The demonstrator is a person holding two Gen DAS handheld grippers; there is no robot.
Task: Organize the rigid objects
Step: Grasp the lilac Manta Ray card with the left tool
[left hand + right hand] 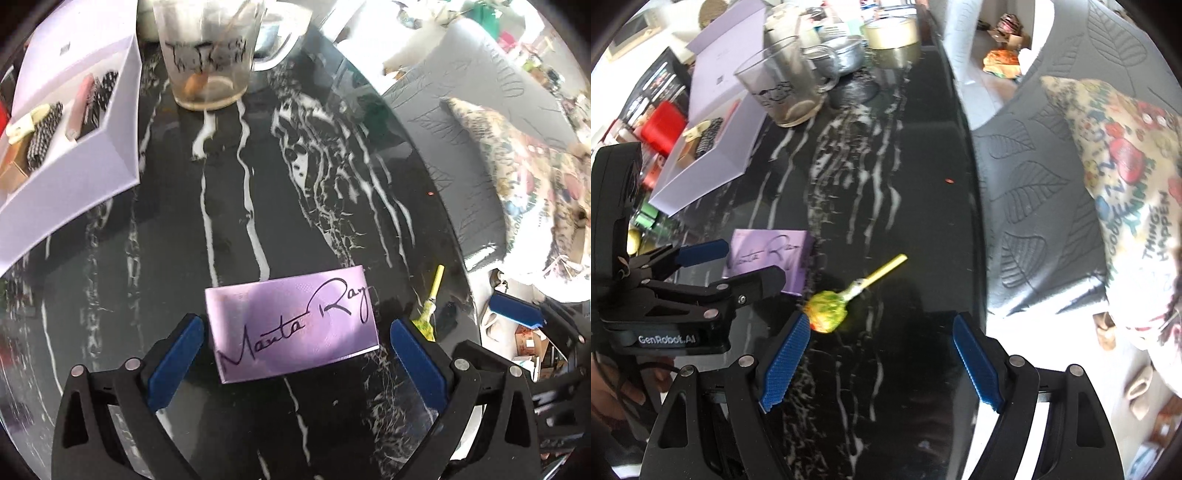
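The black marble bench (258, 206) carries a lilac tray (92, 162) at its far left. A purple box (291, 321) lies between the left gripper's (295, 343) spread jaws, untouched. A lollipop (827, 308) lies beside the right gripper's (882, 354) spread jaws.

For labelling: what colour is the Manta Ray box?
Metallic lilac box with black script, clearest in left wrist view.
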